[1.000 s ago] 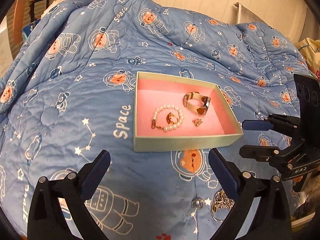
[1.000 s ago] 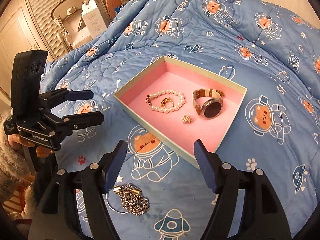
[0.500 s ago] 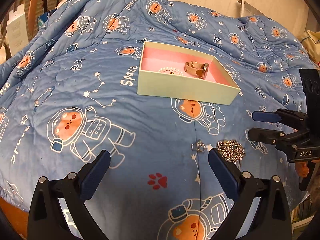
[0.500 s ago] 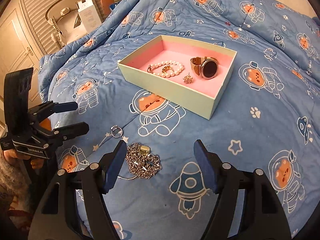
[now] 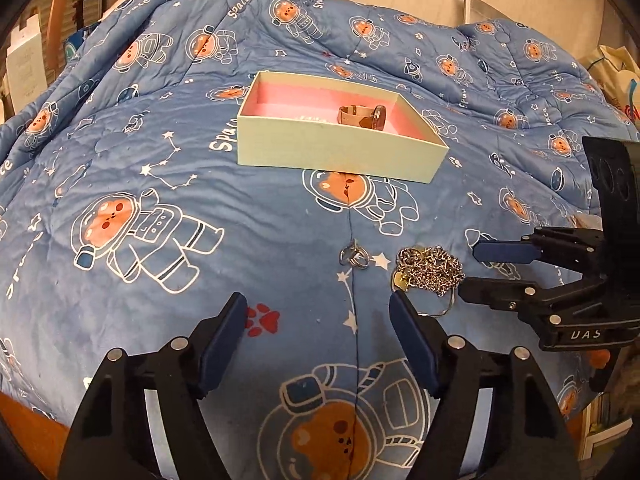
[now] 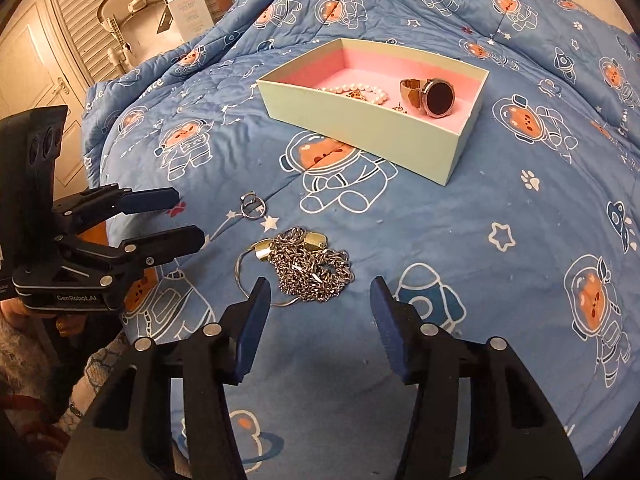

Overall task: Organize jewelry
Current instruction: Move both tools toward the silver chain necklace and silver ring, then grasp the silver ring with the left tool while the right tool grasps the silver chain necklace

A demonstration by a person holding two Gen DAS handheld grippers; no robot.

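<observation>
A pale green box (image 5: pixel 336 152) (image 6: pixel 360 128) with a pink lining sits on the blue quilt and holds a watch (image 6: pixel 434 96) (image 5: pixel 366 116), a pearl bracelet (image 6: pixel 356 90) and a small earring (image 6: pixel 399 109). A silver ring (image 5: pixel 354 258) (image 6: pixel 252 206) and a heaped silver chain (image 5: pixel 434 270) (image 6: pixel 310 266) lie on the quilt nearer to me. My left gripper (image 5: pixel 318 320) hovers just short of the ring, jaws closing, nothing between them. My right gripper (image 6: pixel 318 300) stands just short of the chain, jaws closing, no pad touching it.
The blue astronaut quilt (image 5: pixel 160 184) covers the whole bed and drops off at the near edge. A white carton (image 6: pixel 186 8) and slatted doors (image 6: pixel 80 4) stand beyond the bed's left side. A sleeve and hand (image 6: pixel 24 344) hold the left gripper.
Both grippers have pulled back from the box and sunk toward the quilt, bringing the ring and chain up between the views. Both pairs of jaws have narrowed.
</observation>
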